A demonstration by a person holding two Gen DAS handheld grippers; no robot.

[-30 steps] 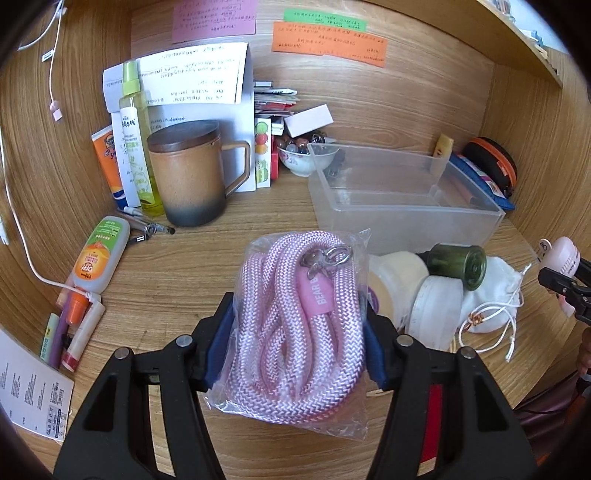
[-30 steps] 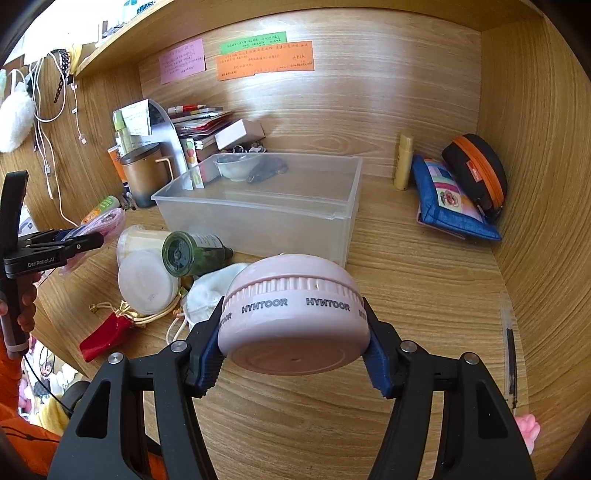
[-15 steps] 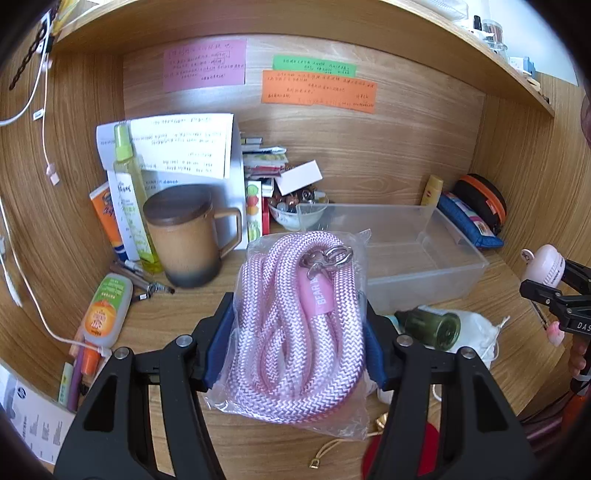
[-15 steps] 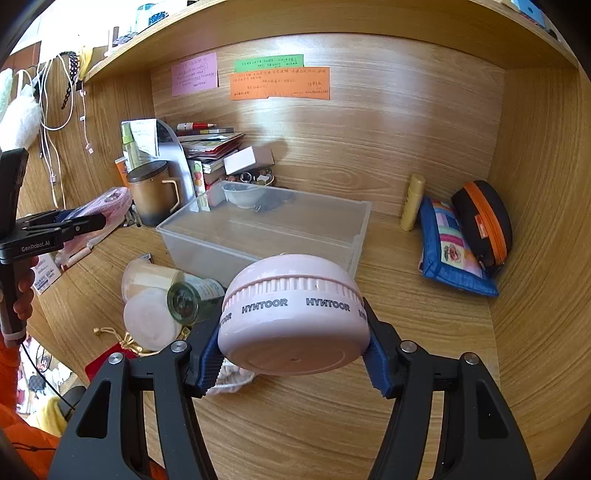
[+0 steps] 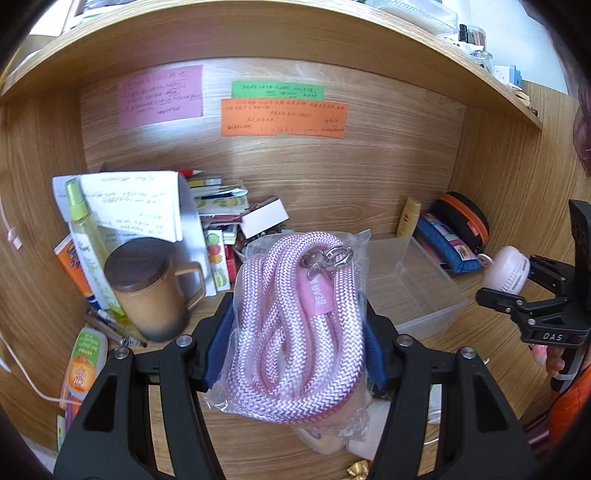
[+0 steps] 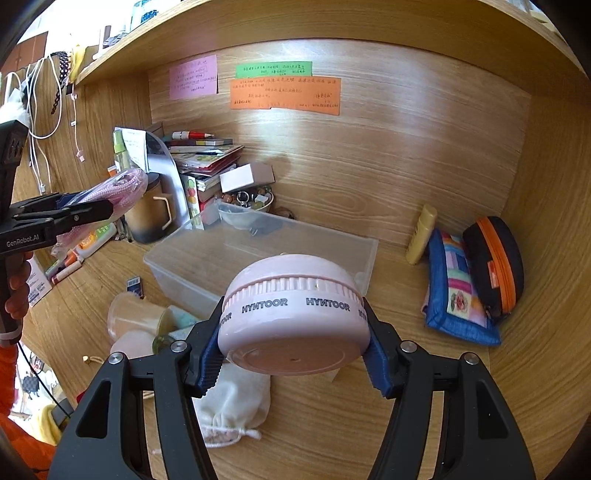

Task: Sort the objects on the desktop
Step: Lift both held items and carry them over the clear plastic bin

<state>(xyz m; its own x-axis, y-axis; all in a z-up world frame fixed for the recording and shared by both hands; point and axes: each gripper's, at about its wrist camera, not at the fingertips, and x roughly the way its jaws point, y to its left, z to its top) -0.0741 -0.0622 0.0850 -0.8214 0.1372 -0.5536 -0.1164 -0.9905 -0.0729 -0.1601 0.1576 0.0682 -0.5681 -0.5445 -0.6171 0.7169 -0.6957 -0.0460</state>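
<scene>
While both tools hung above the desk, left gripper [image 5: 297, 328] clamped bagged pink rope [image 5: 295, 332] between its 2 fingers; right gripper [image 6: 293, 345] clamped pink round case [image 6: 293, 314] likewise, clear bin [image 6: 258, 254] beyond the fingertips.

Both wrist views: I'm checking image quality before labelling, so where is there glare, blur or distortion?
Left wrist view: glare on the plastic bag around the pink rope, fisheye bends the shelf, dark corners. Right wrist view: bright patch on the back panel, pink case lettering sharp, edges curved.
</scene>
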